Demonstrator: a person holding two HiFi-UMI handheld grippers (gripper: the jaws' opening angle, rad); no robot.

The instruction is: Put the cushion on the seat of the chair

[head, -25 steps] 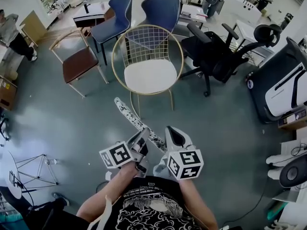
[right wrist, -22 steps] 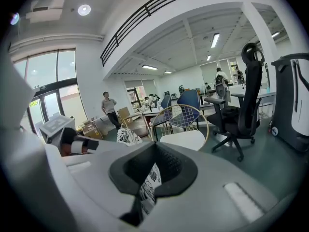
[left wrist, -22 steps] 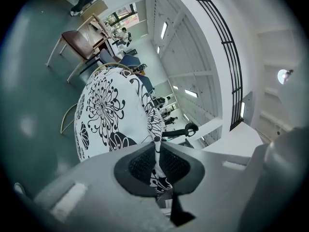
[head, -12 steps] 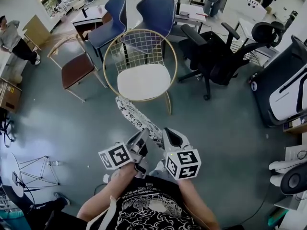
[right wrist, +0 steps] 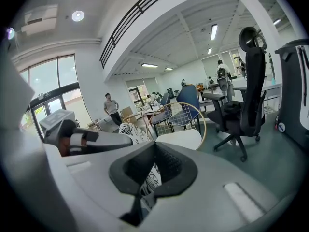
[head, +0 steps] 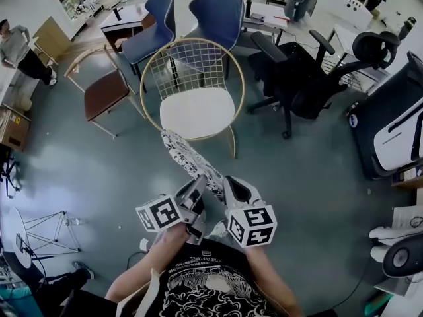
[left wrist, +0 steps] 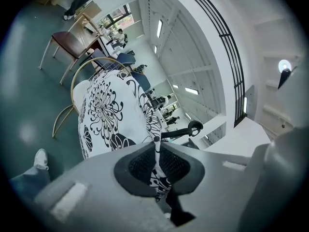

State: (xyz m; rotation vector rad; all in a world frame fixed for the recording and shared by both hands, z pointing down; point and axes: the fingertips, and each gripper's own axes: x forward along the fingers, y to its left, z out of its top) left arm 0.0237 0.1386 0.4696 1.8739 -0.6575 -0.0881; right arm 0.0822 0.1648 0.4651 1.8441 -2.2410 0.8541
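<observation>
I hold a flat cushion (head: 190, 161) with a black-and-white flower print out in front of me. My left gripper (head: 196, 190) and right gripper (head: 229, 187) are both shut on its near edge, side by side. Its far end reaches close to the front rim of the gold wire chair (head: 153, 78), whose white seat (head: 196, 111) is bare. In the left gripper view the cushion (left wrist: 108, 115) hangs edge-on, pinched between the pads, in front of the chair frame (left wrist: 73, 81). In the right gripper view the cushion's edge (right wrist: 150, 174) is clamped, with the white seat (right wrist: 179, 139) beyond it.
A wooden chair with a brown seat (head: 108, 91) stands left of the gold chair. Two blue chairs (head: 218, 10) stand behind it and a black office chair (head: 297, 71) to its right. A large machine (head: 396, 127) is at the far right, a person (head: 16, 45) at the far left.
Both grippers carried the cushion forward together. Its far end now lies closer to the front of the gold chair's seat. The grips have not changed.
</observation>
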